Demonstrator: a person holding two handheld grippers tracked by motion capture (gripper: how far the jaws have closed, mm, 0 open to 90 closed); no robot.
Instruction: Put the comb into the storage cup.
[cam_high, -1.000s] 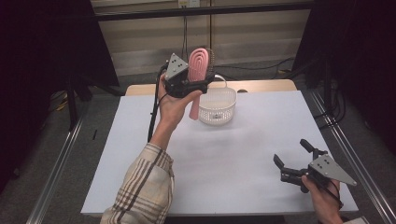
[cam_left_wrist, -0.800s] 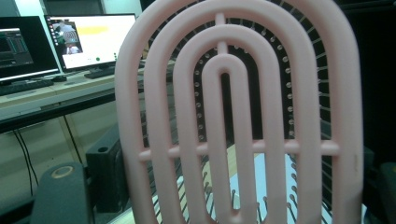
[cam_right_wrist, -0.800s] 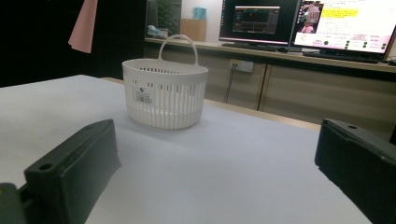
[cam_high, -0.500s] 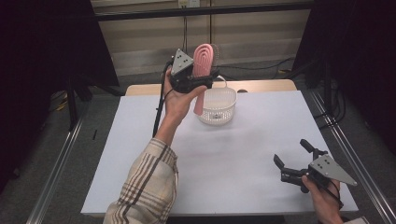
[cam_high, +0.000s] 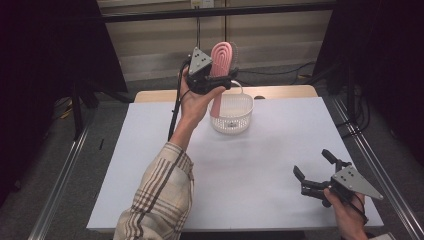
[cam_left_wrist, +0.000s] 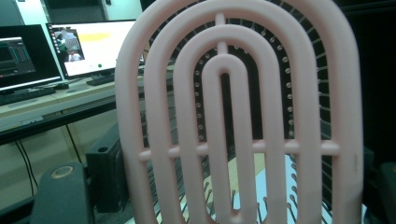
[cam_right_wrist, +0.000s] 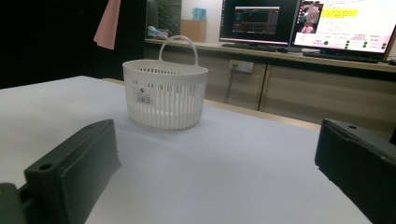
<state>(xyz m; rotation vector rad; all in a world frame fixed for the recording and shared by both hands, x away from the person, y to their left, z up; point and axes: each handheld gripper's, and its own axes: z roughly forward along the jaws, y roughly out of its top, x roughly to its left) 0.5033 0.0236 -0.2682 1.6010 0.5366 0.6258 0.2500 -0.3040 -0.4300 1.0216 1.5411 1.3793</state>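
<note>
A pink vented hairbrush (cam_high: 223, 54) stands upright in the air, head up, with my left gripper (cam_high: 221, 80) shut on it where the head meets the handle. Its handle hangs down over the left rim of a white slatted basket (cam_high: 232, 123) with a hoop handle, at the back middle of the table. In the left gripper view the brush's ribbed back (cam_left_wrist: 163, 116) is very close. My right gripper (cam_high: 313, 164) rests open near the front right corner, with nothing between its jaws. From the right gripper view the basket (cam_right_wrist: 166, 100) stands ahead and the brush handle's tip (cam_right_wrist: 108, 23) hangs above its left side.
The white table (cam_high: 150, 150) carries the basket. A wooden edge runs behind it, metal rails along both sides. Monitors (cam_right_wrist: 345, 28) stand on a desk beyond the table. The left gripper's cable (cam_high: 174, 117) drops to the table's left part.
My left hand has carried the brush to the right and slightly up, from left of the basket to over its left rim. The right gripper has stayed where it was.
</note>
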